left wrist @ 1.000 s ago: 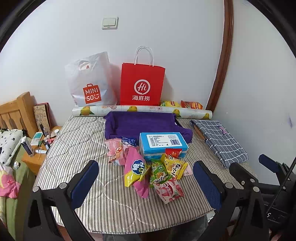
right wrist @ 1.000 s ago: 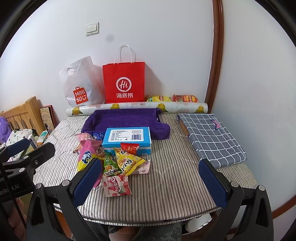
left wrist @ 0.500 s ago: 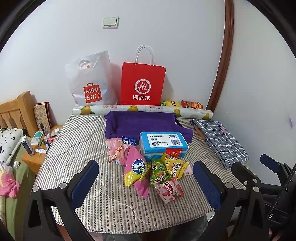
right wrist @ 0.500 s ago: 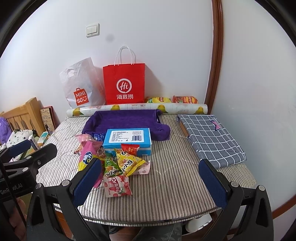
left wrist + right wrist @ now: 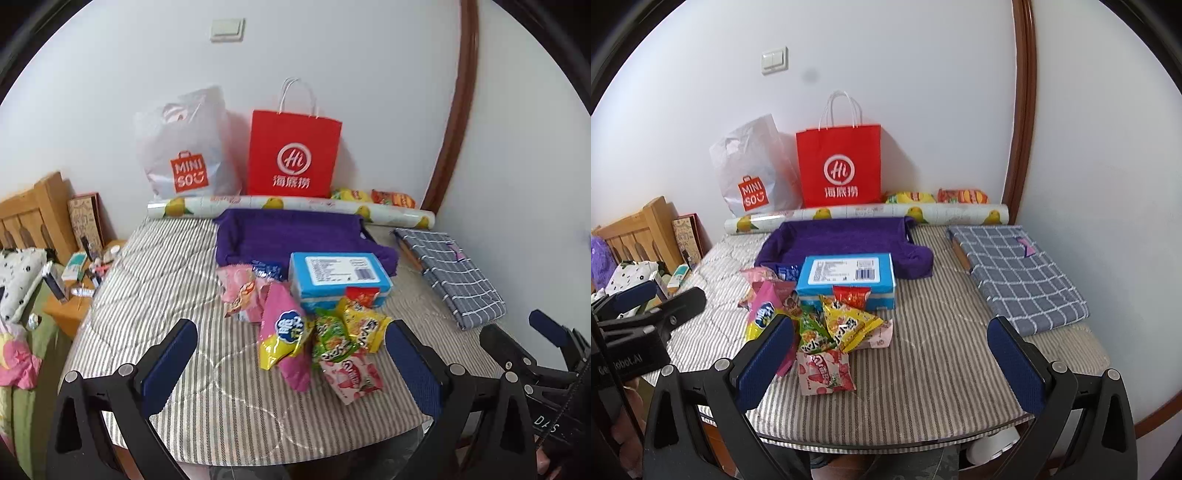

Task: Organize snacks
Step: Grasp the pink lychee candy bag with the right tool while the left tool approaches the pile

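Note:
A heap of snack packets lies mid-table: a pink-and-yellow bag (image 5: 286, 332), a green packet (image 5: 332, 338), a yellow packet (image 5: 364, 326) and a strawberry-print packet (image 5: 351, 376) (image 5: 825, 371). Behind them sits a blue box (image 5: 338, 275) (image 5: 847, 275) with a small red packet (image 5: 851, 296) leaning on its front. A purple fabric tray (image 5: 291, 236) (image 5: 842, 238) lies behind the box. My left gripper (image 5: 291, 365) hangs open over the near table edge, nothing between its fingers. My right gripper (image 5: 890, 363) is open too, short of the pile, its left finger overlapping the pink bag in view.
The striped table cover (image 5: 923, 369) ends close in front. A folded checked cloth (image 5: 1015, 273) lies right. A red paper bag (image 5: 840, 168), a white plastic bag (image 5: 753, 177), a printed roll (image 5: 868, 216) and two snack bags (image 5: 962, 195) line the wall. A wooden bedside stand (image 5: 70, 291) is left.
Both views drifted very slightly; the right gripper's view sits a touch lower. Nothing on the table has moved and both grippers stay open.

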{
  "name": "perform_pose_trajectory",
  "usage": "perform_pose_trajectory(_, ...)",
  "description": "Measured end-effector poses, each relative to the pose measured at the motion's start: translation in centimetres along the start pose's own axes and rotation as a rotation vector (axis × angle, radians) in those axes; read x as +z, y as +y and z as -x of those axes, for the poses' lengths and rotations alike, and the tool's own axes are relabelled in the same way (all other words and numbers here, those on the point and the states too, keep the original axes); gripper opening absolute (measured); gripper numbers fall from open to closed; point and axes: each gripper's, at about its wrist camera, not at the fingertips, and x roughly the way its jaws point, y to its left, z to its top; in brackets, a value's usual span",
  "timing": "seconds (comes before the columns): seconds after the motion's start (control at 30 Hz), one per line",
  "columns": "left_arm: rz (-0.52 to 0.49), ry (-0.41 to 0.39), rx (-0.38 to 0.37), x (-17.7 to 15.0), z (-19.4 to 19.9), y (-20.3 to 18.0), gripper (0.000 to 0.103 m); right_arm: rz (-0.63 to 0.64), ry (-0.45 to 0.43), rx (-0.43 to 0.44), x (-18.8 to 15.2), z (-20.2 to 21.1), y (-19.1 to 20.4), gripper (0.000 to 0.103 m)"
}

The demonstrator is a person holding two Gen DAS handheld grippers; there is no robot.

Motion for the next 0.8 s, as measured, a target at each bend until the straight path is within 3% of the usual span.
perform_pose_trajectory(0.27, 0.031, 0.116, 0.050, -1.1, -4.2, 2.7, 0.102, -0.019, 0.092, 0.004, -1.4, -4.5, -0.5, 0.103)
perform_pose_trajectory(0.4, 0.046, 0.125, 0.076, -1.5, -6.2, 4.2, 0.102, -0.012, 0.132, 0.035, -2.7, -7.0, 0.1, 0.101)
perform_pose_trajectory(0.57, 0.079, 0.178, 0.114, -2.1, -8.5, 6.1, 0.102, 0.011, 0.242, 0.107, -4.9, -11.1, 1.9, 0.095)
perform_pose_trajectory(0.8, 0.134, 0.234, 0.117, -3.1, -10.9, 8.8, 0.102, -0.004, 0.348, 0.222, -6.9, -15.1, 3.6, 0.095)
